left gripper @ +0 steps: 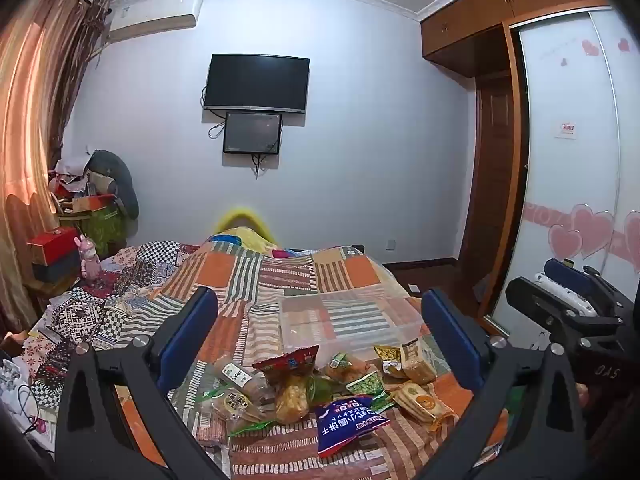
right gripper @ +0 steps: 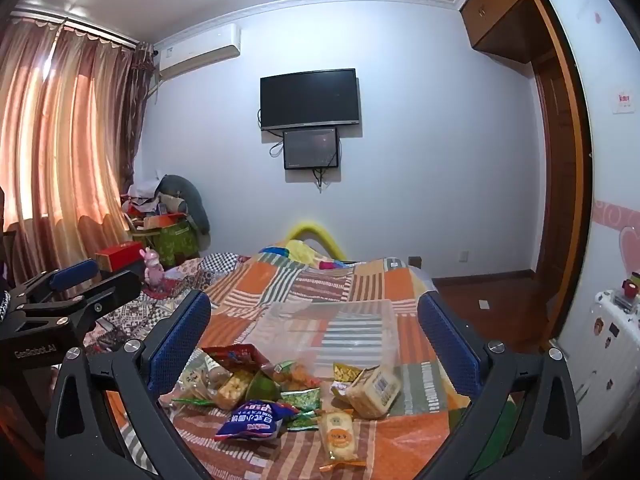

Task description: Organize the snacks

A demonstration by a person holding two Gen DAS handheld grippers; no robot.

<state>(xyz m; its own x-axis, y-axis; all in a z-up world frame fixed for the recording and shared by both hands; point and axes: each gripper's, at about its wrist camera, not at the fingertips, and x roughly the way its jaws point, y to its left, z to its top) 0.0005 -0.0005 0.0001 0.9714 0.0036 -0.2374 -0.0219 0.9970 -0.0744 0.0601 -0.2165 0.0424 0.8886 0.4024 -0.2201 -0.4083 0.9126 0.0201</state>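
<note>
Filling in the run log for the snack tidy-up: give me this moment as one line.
stage: start | left gripper: open, empty | right gripper: open, empty | snack packets: piled on bed quilt | clear bin: empty, behind pile

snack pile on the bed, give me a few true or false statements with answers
1. The clear plastic bin sits behind the snack pile. True.
2. The blue snack bag is already in the bin. False: it lies on the quilt, outside it.
3. The left gripper is clamped on a packet. False: it is open, holding nothing.
4. The right gripper is open. True.
5. The wall TV shows a bright picture. False: it is dark.
</note>
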